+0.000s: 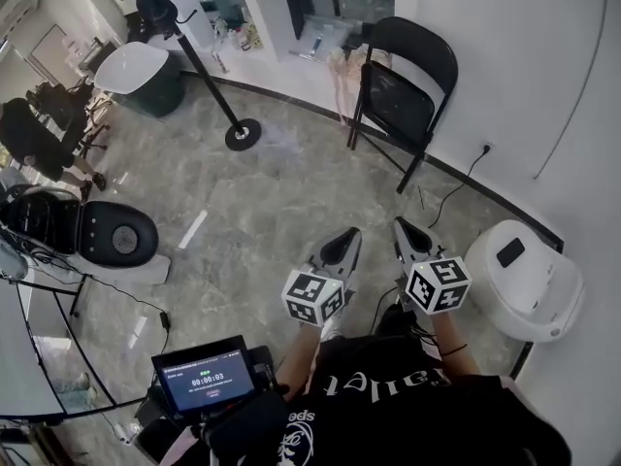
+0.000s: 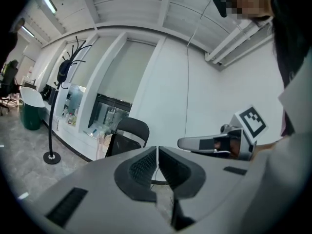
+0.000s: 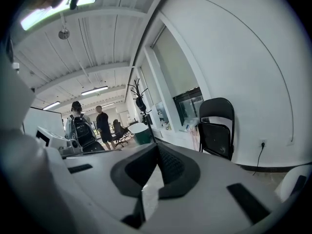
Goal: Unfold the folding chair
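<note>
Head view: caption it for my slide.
Shut, empty left gripper and right gripper face the untouched black folding chair.

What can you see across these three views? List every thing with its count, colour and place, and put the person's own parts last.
folding chair: one, black, folded, against the white wall.
coat stand: one, black, on the grey floor left of the chair.
cable: one, black, from the wall socket right of the chair.
tub: one, dark green, white top, beyond the coat stand.
domed unit: one, white, on the floor at the near right.
screen: one, showing a timer, low at the person's left.
bystanders: two, dark clothes, far end of the room.
left gripper: one, grey, jaws shut, empty.
right gripper: one, grey, jaws shut, empty.
</note>
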The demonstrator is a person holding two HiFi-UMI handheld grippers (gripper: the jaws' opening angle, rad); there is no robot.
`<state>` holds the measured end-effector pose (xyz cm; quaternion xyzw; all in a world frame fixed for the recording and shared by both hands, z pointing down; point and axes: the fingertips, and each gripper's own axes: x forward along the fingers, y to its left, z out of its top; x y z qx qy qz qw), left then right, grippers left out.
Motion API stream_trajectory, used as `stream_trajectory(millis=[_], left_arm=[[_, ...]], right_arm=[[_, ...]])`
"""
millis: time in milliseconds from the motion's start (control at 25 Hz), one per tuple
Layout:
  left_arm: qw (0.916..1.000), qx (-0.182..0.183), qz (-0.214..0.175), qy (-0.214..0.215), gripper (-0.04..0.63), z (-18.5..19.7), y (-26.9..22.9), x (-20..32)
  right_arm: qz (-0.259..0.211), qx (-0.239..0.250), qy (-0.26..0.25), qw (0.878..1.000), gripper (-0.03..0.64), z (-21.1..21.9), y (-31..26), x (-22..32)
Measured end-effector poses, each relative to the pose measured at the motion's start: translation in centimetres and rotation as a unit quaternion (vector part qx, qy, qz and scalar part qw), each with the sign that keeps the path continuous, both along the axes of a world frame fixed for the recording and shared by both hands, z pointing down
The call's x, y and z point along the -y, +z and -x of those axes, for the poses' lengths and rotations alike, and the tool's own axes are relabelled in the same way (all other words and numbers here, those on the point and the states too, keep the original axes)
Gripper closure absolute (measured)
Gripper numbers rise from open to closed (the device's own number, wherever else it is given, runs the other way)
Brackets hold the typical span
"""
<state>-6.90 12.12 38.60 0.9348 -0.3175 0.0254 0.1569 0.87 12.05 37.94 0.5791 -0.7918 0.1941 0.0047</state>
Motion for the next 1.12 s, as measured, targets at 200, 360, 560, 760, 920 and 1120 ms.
stream_trajectory(millis=[200, 360, 560, 760, 920, 1120], left_arm=[[0.9997, -0.007, 0.007, -0.023, 0.587, -6.8, -0.8, 2.9], [0.9991, -0.014, 0.016, -0.036, 0.587, -12.6, -1.8, 5.5], [0.9984, -0.018, 0.018, -0.051, 0.588, -17.9, -0.8, 7.1], [0.9986, -0.005, 0.028, -0.044, 0.586, -21.4, 0.3, 7.1], [0.9987, 0.0, 0.03, -0.042, 0.588, -23.0, 0.5, 8.4], [0.9989, 0.002, 0.034, -0.031, 0.587, -24.7, 1.2, 11.1]], right_arm=[[0.005, 0.001, -0.028, 1.0, 0.601, -6.2, -0.8, 2.8], [0.013, 0.006, -0.047, 0.999, 0.601, -11.3, -1.5, 5.0], [0.015, 0.01, -0.06, 0.998, 0.601, -16.6, -0.3, 6.1], [0.022, 0.026, -0.052, 0.998, 0.601, -20.5, 1.0, 6.6], [0.029, 0.035, -0.051, 0.998, 0.601, -21.8, 1.6, 7.5], [0.042, 0.036, -0.043, 0.998, 0.601, -23.3, 3.0, 9.1]])
